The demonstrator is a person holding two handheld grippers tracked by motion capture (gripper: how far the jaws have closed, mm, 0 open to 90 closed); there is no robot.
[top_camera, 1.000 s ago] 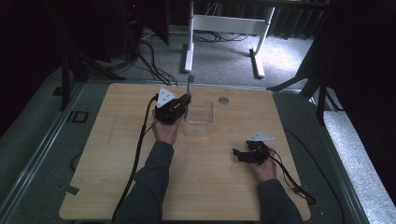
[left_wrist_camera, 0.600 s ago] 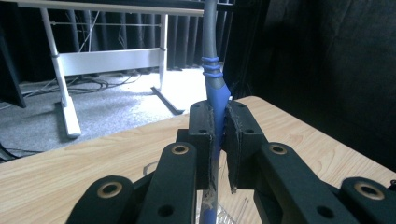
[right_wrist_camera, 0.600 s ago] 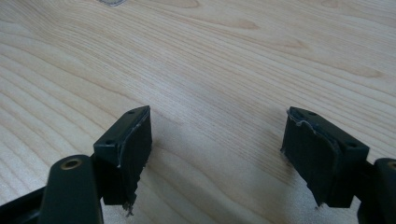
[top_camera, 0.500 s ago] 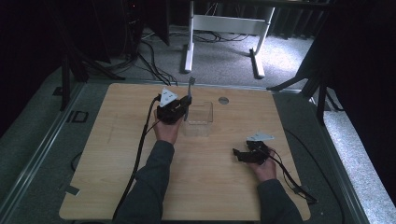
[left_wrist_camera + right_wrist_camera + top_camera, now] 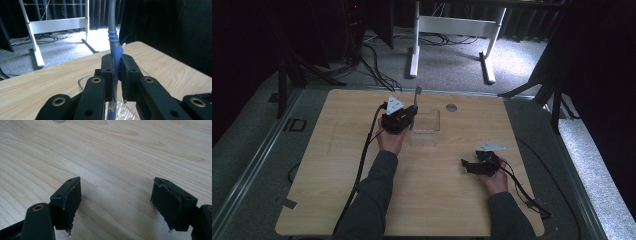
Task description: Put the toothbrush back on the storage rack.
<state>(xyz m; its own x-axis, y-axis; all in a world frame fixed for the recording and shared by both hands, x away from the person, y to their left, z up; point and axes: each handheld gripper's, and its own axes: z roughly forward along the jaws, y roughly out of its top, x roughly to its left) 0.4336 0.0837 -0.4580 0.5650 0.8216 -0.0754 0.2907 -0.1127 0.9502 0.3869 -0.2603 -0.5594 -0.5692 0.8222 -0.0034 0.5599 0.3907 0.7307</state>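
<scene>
**Utensil over the clear tub: lower it straight**

Your left gripper (image 5: 115, 72) is clamped tight on the blue-and-grey utensil (image 5: 113, 30), which stands nearly upright w/ its lower end inside the clear container (image 5: 426, 122) at the table's (image 5: 337, 200) far middle. Judging by that, you're placing it in the tub. Keep the wrist steady, stay centred btwn the walls, don't tip the tub. Right gripper (image 5: 116, 203) rests low over bare wood, jaws wide apart, nothing in them; leave it parked.
</scene>
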